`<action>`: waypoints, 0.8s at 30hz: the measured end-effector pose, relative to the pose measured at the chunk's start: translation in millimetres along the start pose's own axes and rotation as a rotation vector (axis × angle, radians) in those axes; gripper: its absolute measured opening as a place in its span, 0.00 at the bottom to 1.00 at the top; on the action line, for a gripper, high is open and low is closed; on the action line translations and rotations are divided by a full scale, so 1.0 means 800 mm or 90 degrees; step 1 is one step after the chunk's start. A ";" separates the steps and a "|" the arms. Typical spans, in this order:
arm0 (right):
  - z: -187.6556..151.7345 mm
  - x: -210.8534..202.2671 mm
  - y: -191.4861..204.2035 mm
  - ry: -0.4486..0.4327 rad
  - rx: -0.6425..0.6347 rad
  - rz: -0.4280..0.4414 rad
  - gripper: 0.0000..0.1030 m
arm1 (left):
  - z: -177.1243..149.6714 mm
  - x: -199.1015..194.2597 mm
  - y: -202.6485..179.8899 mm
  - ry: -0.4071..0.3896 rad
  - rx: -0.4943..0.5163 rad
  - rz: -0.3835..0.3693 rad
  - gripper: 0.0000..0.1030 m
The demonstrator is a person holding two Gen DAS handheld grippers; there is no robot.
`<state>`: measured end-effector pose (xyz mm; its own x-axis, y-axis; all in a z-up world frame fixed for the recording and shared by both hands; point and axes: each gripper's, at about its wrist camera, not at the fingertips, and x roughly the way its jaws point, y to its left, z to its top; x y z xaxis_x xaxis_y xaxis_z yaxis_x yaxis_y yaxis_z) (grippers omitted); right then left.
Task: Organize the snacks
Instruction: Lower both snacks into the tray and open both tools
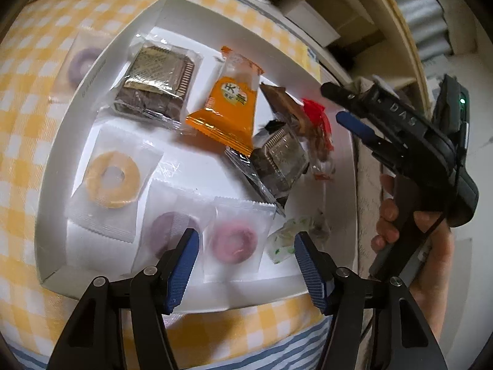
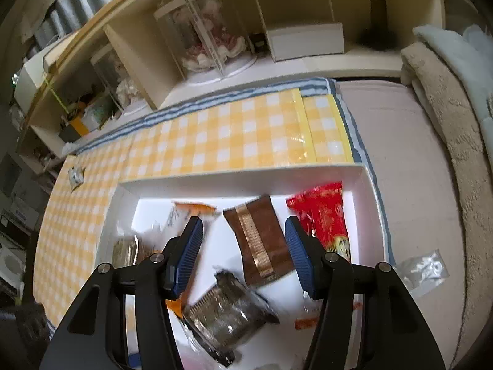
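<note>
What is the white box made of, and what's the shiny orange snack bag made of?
The white box looks like thin cardboard or paperboard with a matte finish: flat, folded walls and sharp corners. The orange snack bag seems to be glossy plastic film: it crinkles, reflects light, and has a clear top and crimped, zigzag-cut ends.

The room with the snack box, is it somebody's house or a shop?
Most likely a home, perhaps a bedroom. Shelves hold dolls in clear cases, a fuzzy blanket lies alongside, and the white box sits on a yellow checked cloth.
</note>
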<state>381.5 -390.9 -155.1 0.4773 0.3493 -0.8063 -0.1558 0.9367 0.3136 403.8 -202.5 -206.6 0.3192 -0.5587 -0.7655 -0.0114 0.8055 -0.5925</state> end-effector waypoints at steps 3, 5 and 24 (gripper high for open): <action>-0.012 0.000 0.000 0.022 -0.020 -0.001 0.48 | -0.002 0.003 -0.009 0.004 0.024 0.004 0.38; -0.018 0.005 0.002 0.045 -0.025 0.015 0.32 | -0.002 0.002 -0.011 0.006 0.033 0.000 0.38; -0.019 0.032 -0.021 0.079 0.051 0.006 0.05 | -0.026 -0.031 -0.022 -0.025 0.086 0.040 0.37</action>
<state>383.6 -397.2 -188.6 0.3641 0.3636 -0.8574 -0.0876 0.9299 0.3572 376.3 -206.9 -182.1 0.3584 -0.4997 -0.7886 0.0944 0.8598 -0.5019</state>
